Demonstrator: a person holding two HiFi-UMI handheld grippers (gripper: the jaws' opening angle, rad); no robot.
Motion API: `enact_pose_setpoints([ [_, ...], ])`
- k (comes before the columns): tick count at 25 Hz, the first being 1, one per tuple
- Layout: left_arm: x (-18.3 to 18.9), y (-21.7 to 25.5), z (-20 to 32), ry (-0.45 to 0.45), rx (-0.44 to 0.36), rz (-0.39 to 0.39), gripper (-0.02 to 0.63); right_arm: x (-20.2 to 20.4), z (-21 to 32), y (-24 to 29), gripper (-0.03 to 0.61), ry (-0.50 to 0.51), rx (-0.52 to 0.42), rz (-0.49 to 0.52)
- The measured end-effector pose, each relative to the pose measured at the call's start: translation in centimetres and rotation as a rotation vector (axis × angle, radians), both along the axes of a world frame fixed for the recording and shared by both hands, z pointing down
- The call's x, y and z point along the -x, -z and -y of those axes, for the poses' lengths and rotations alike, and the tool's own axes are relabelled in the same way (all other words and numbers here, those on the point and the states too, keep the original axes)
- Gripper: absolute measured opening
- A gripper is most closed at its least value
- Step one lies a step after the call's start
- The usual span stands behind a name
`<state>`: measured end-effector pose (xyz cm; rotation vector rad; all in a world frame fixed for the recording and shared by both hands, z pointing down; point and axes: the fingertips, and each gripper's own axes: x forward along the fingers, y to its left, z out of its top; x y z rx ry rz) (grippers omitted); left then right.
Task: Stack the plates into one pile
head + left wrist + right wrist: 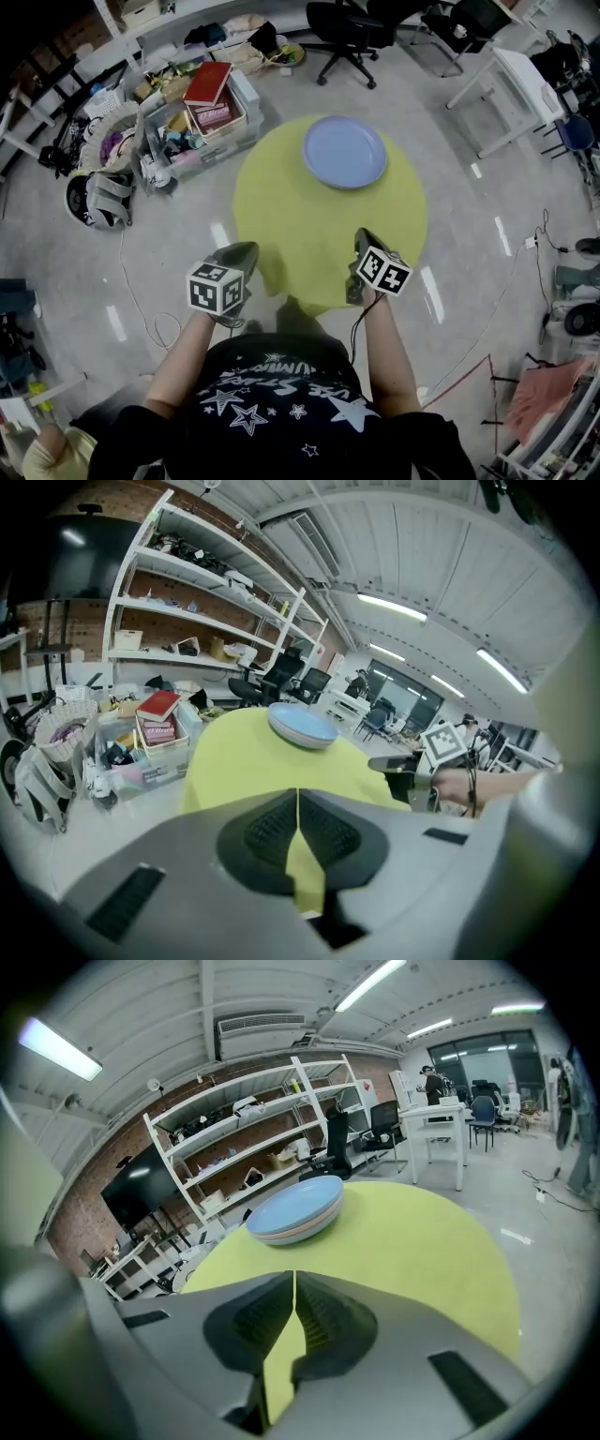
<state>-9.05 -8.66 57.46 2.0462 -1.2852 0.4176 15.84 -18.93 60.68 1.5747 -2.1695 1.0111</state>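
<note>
My left gripper (247, 251) and right gripper (362, 236), both pinched closed on nothing, hover at the near edge of the yellow table (281, 206). The plates (344, 151) sit in one pile on its far side. Stacking looks finished, so I'd best draw back level, without bumping the table.

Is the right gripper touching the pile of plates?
Apart. In the right gripper view, bare yellow table lies between the shut right gripper and the pile of plates.
</note>
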Motion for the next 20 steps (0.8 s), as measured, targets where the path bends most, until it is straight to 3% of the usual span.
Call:
enact_pose_setpoints([
  [9,2.5,0.9,-4.3,-0.021,-0.035,-0.032,0.018,2.8,-5.4,1.6,0.020,-0.021,-0.040,0.008],
  [20,3.7,1.2,-10.5,-0.097,-0.056,-0.036,0.018,2.9,-14.2,2.1,0.020,-0.098,-0.041,-0.002],
])
